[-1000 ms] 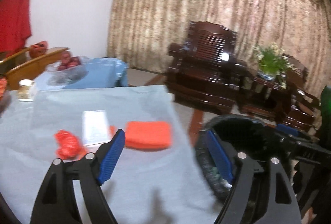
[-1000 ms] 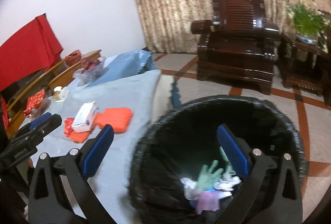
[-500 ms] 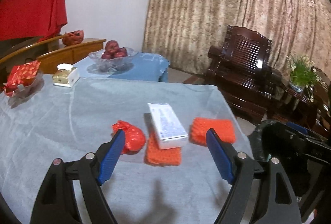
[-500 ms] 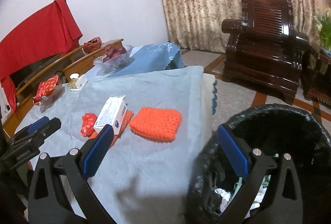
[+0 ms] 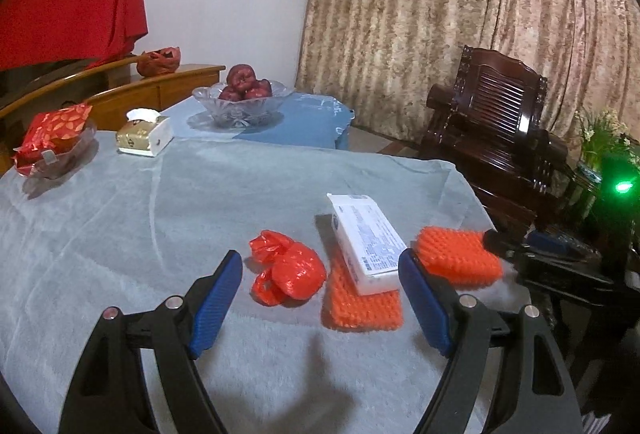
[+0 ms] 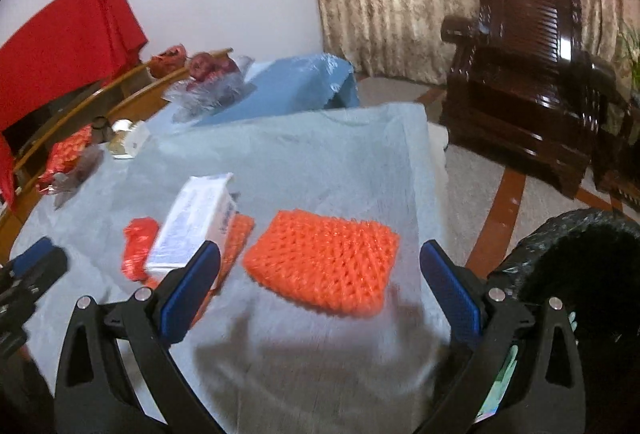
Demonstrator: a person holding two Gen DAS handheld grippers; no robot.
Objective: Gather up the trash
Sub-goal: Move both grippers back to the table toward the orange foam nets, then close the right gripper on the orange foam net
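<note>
On the grey-blue tablecloth (image 5: 140, 213) lie a crumpled red plastic bag (image 5: 288, 272), a white box (image 5: 366, 244) resting on an orange foam net (image 5: 362, 304), and a second orange foam net (image 5: 458, 258) (image 6: 324, 266) to the right. My left gripper (image 5: 320, 298) is open, hovering just short of the red bag and the box. My right gripper (image 6: 320, 286) is open too, with the second foam net lying ahead between its blue pads, untouched. A black-lined trash bin (image 6: 580, 266) stands at the table's right side. The white box (image 6: 192, 222) and red bag (image 6: 138, 248) also show left of the right gripper.
Farther back on the table stand a tissue box (image 5: 144, 133), a red snack packet on a dish (image 5: 52, 141) and a glass fruit bowl (image 5: 238, 103). A dark wooden armchair (image 5: 492, 129) and a potted plant (image 5: 604, 137) stand beyond the table's right edge.
Both grippers swung left from the bin toward the table and dropped lower. The trash now sits close before them; the bin slid to the right edge of the right wrist view.
</note>
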